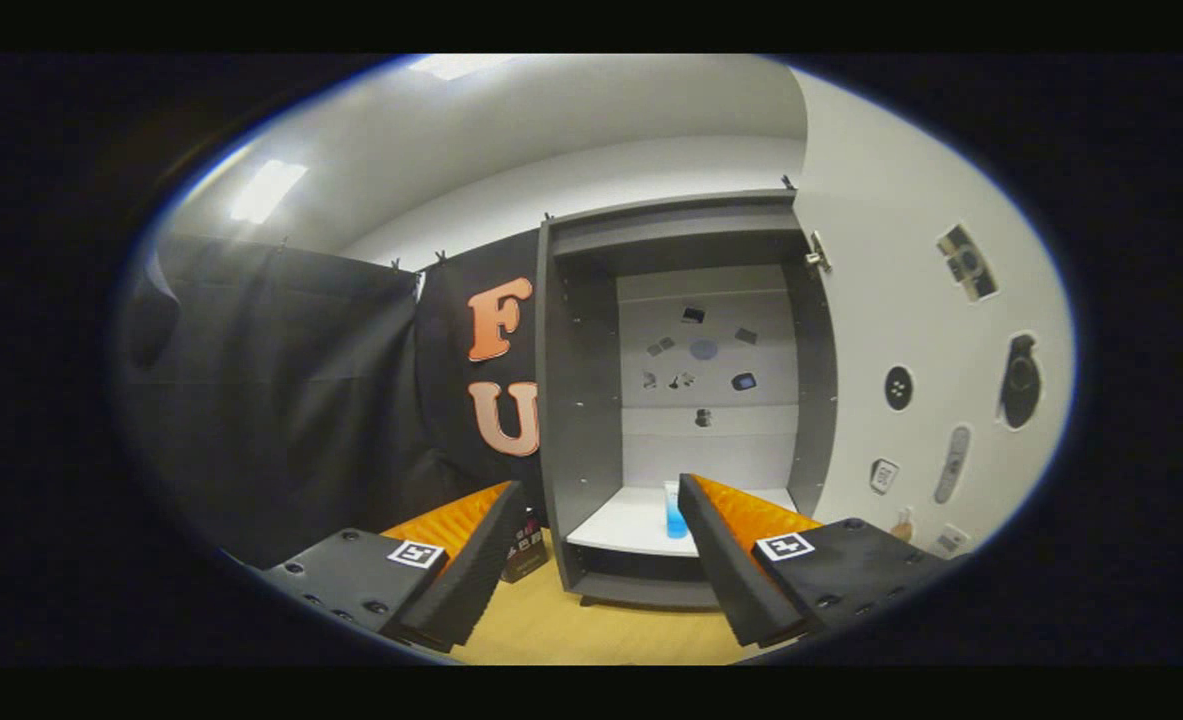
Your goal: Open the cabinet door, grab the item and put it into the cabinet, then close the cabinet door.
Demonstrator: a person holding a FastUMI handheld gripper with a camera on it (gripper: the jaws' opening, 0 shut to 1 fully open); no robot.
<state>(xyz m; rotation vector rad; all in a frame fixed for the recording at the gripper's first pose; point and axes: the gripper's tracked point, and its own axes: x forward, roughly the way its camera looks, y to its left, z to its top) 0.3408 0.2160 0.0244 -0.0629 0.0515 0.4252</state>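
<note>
A grey cabinet (pixel 579 400) stands open ahead of me on the wooden table. Its white door (pixel 911 330) is swung out to the right, with stickers on its inner face. A clear bottle with blue liquid (pixel 675 510) stands upright on the white shelf (pixel 631 525) inside the cabinet, beyond my fingers and close to the right one. My gripper (pixel 601 500) is open, with its fingers wide apart and nothing between them.
A small dark box (pixel 524 552) sits on the wooden table (pixel 591 625) by the cabinet's left foot, just past my left finger. Black cloth forms the wall to the left. Small stickers dot the cabinet's back panel (pixel 701 360).
</note>
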